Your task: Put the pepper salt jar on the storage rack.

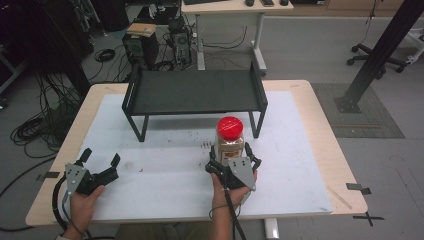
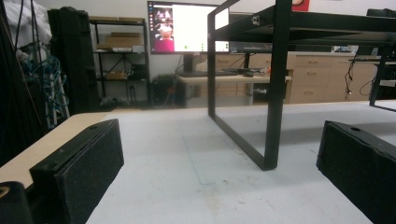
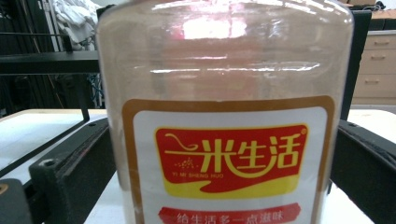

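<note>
White-matted wooden surface (image 1: 165,172) before black metal shelf rack (image 1: 195,92): right tool (image 1: 234,161) clamped on upright red-capped clear plastic spice jar (image 1: 229,140), left tool (image 1: 99,165) wide, empty; slick wall, likely slip if lifted fast.

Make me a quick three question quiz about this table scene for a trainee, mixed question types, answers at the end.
1. True or false: the left tongs are shut on the jar.
2. Which colour is the jar's lid? A) red B) green C) blue
3. Fill in: the jar stands on the table in front of the black ____.

Key
1. False. The left tongs are open and hold nothing; the jar sits between the jaws of the right tongs, with each jaw hard up against its side in the right gripper view.
2. A
3. Shelf rack
</note>
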Demonstrator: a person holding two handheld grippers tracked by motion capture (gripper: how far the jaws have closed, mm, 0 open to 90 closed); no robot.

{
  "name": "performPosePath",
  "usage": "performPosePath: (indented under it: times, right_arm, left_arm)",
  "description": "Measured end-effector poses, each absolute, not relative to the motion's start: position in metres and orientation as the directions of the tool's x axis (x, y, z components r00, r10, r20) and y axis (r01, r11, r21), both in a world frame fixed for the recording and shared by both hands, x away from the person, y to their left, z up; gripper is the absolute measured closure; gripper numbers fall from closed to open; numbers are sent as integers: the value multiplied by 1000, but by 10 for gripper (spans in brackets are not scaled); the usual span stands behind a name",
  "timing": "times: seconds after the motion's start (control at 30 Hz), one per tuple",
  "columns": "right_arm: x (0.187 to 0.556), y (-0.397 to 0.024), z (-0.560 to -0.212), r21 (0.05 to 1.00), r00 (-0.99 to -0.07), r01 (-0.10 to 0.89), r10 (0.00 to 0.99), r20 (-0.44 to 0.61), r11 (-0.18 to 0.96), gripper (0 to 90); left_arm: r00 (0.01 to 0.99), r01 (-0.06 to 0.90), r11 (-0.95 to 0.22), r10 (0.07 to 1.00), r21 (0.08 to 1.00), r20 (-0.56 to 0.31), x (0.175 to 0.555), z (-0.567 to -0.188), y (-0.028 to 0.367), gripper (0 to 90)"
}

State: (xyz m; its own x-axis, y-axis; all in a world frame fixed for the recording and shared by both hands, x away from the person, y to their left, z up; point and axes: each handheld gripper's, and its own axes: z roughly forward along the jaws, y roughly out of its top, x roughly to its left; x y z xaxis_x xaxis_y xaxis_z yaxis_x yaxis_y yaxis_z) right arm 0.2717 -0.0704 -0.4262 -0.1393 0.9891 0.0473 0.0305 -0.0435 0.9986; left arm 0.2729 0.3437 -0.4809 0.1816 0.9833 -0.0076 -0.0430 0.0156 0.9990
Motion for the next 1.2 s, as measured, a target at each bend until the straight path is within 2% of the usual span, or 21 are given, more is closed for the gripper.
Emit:
performPosePath:
  times: [1.2]
  right_arm:
    - [286,-71,-426,999,-137,22,989,50,-47,18]
  left_arm:
    - [183,-44,16,983,999,-8,273,-481,344,10]
